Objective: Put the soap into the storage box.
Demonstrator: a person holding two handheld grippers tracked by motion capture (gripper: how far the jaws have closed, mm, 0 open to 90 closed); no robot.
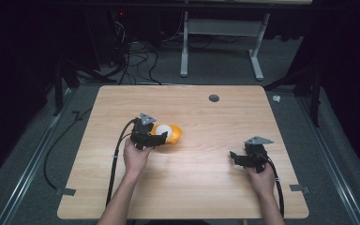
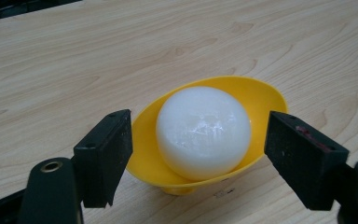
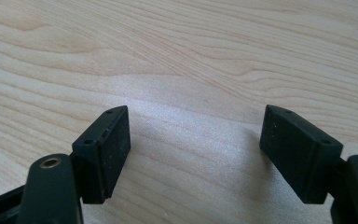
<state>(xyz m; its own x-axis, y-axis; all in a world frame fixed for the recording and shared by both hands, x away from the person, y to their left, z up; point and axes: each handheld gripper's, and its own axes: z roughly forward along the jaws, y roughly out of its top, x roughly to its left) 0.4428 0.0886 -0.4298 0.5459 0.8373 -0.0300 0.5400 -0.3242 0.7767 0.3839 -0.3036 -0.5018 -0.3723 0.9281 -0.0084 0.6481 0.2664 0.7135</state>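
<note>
Right now I am holding the left gripper (image 1: 161, 137) near the middle of the wooden table (image 1: 197, 187), its jaws spread wide on either side of a small yellow bowl (image 2: 261, 95). Looking along the left gripper view, I am seeing a white ball (image 2: 203, 132) sitting inside the bowl, and the black pads (image 2: 105, 154) are standing just beside the bowl's rim; I cannot tell whether they are touching it. My left hand (image 1: 136, 157) is gripping the tool from behind. Over on the right, well apart from the bowl, I am holding the right gripper (image 1: 236, 157) low over bare wood, its jaws also wide open with nothing between them. A dark round grommet (image 1: 213, 98) is sitting near the table's far edge.
</note>
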